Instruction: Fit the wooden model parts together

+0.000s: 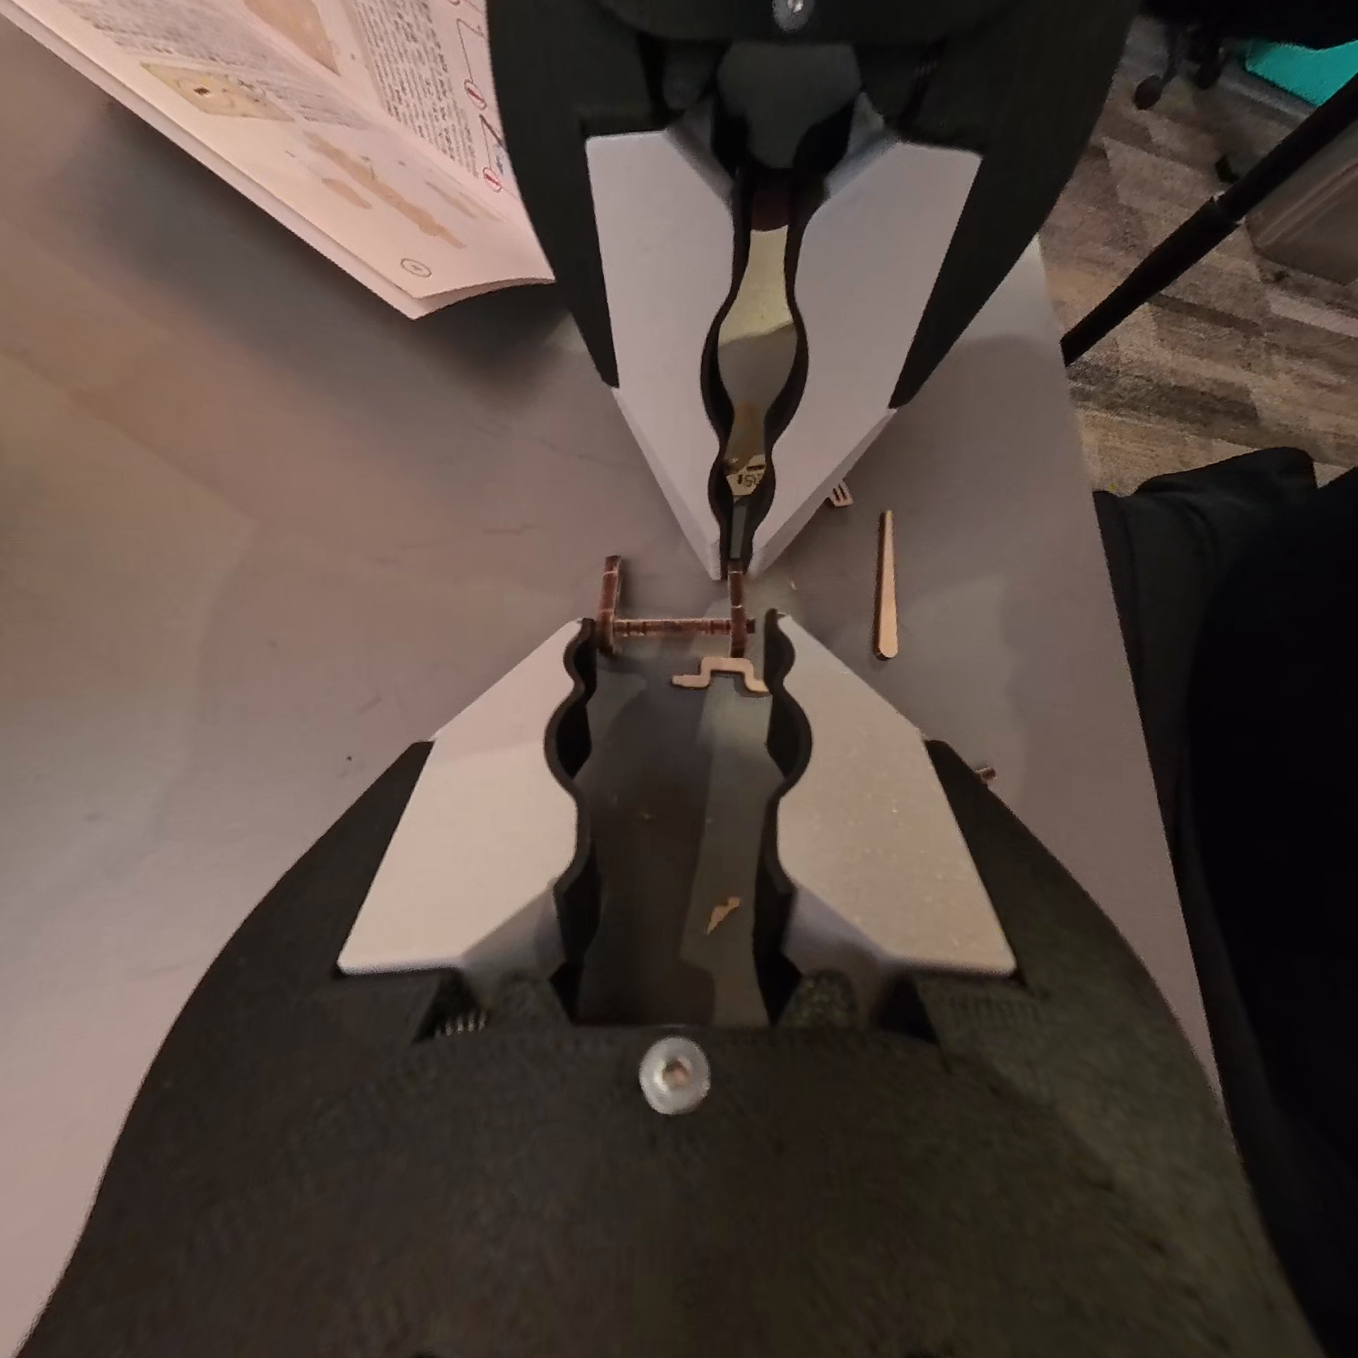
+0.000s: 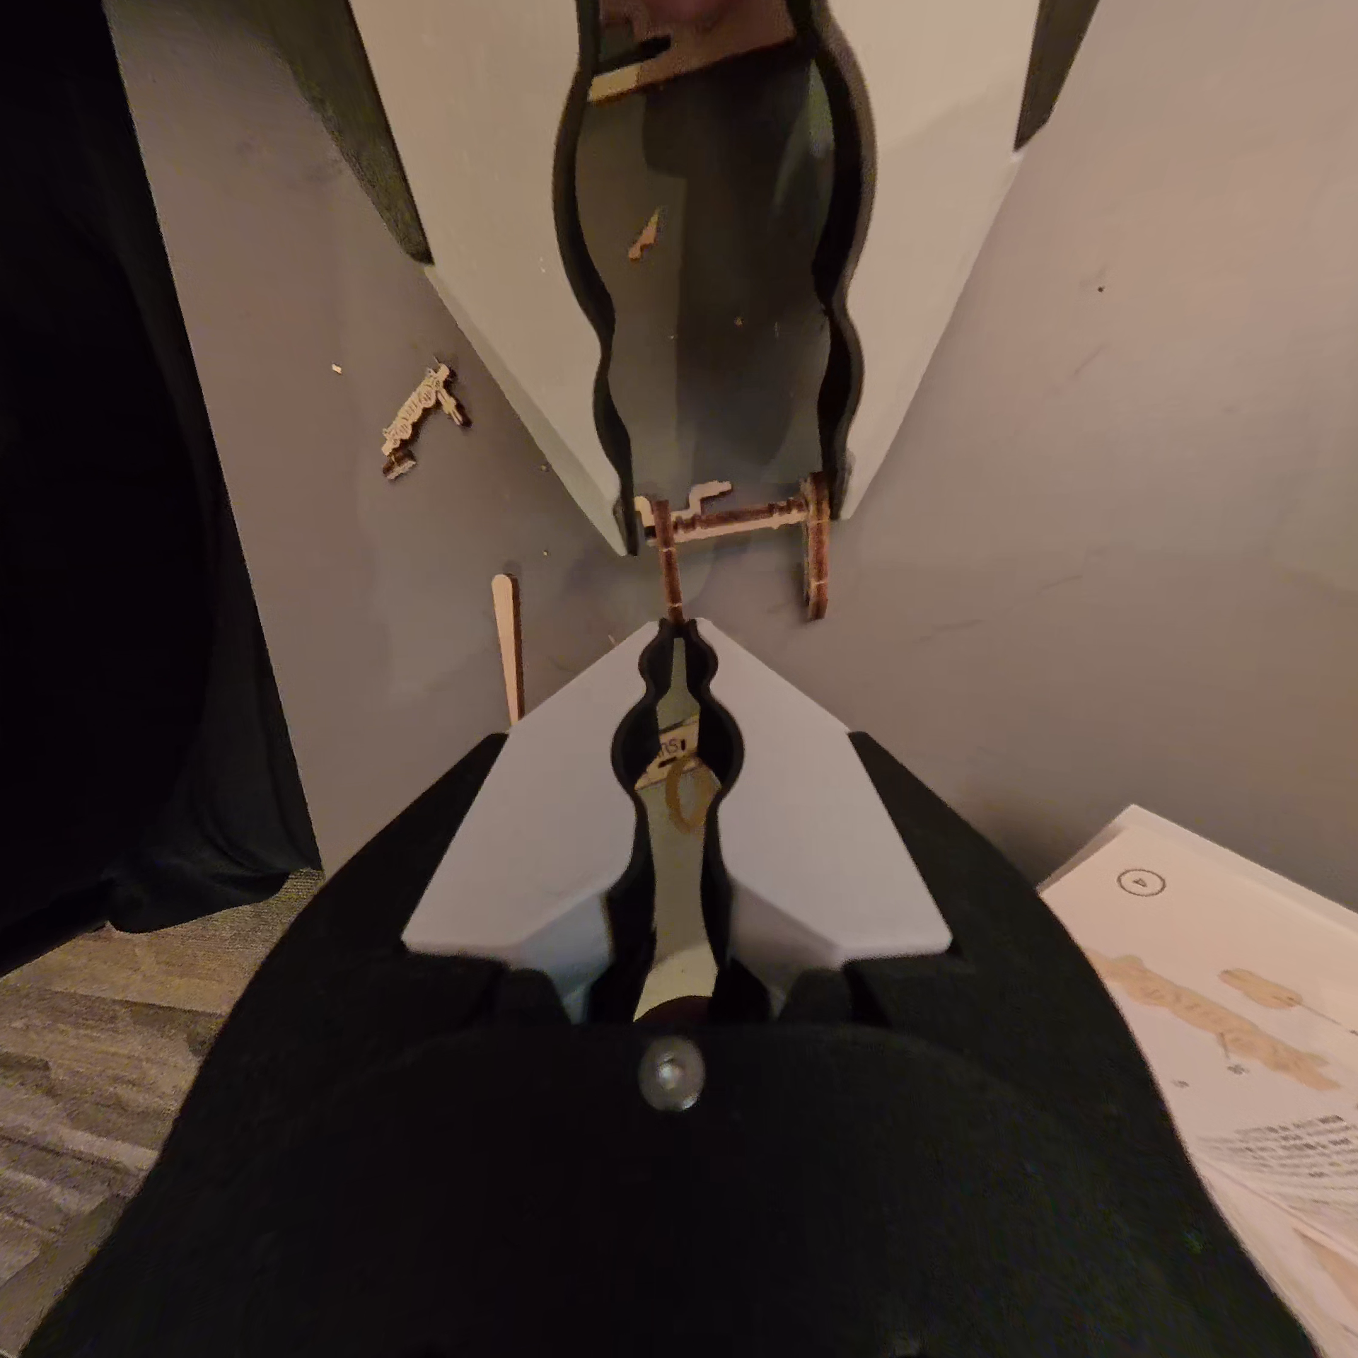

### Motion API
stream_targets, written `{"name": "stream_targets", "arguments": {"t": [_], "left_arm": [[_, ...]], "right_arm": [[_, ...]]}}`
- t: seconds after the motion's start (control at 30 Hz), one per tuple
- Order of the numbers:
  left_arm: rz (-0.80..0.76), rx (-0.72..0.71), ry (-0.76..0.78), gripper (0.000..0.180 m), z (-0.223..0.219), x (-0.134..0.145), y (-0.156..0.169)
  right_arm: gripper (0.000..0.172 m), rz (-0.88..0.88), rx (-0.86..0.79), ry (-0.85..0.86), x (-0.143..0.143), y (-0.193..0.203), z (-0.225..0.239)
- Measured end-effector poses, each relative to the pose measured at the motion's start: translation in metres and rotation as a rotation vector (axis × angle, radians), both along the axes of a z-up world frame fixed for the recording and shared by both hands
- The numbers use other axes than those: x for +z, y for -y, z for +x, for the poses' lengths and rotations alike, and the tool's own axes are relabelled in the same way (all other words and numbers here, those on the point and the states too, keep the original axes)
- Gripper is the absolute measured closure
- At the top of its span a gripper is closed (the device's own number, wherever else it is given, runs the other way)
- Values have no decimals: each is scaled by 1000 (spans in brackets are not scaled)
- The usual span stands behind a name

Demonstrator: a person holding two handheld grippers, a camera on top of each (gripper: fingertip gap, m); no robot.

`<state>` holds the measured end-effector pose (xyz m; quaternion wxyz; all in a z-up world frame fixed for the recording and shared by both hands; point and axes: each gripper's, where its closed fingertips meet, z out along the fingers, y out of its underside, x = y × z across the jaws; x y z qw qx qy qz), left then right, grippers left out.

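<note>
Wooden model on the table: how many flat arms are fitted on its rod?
2. The first arm stands beside a fingertip of the left tongs; the second arm is pinched by the right tongs. None looks hidden.

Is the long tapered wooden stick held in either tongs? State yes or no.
No: the tapered wooden stick lies flat on the grey table, apart from both tongs.
</note>
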<state>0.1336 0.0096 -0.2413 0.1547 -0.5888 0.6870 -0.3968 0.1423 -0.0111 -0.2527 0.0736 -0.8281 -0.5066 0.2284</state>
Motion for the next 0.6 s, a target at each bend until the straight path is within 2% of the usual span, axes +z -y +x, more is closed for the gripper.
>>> {"name": "stream_targets", "arguments": {"t": [0.03, 0.13, 0.37, 0.6], "left_arm": [[-10, -4, 3, 133, 0, 1, 1], [-14, -19, -12, 127, 0, -2, 1], [4, -30, -13, 139, 5, -3, -1], [20, -31, 3, 139, 5, -1, -2]], "right_arm": [[171, -3, 1, -4, 0, 1, 0], [171, 3, -2, -3, -1, 1, 1], [171, 6, -7, -14, -1, 1, 0], [171, 13, -21, -30, 0, -1, -1]]}}
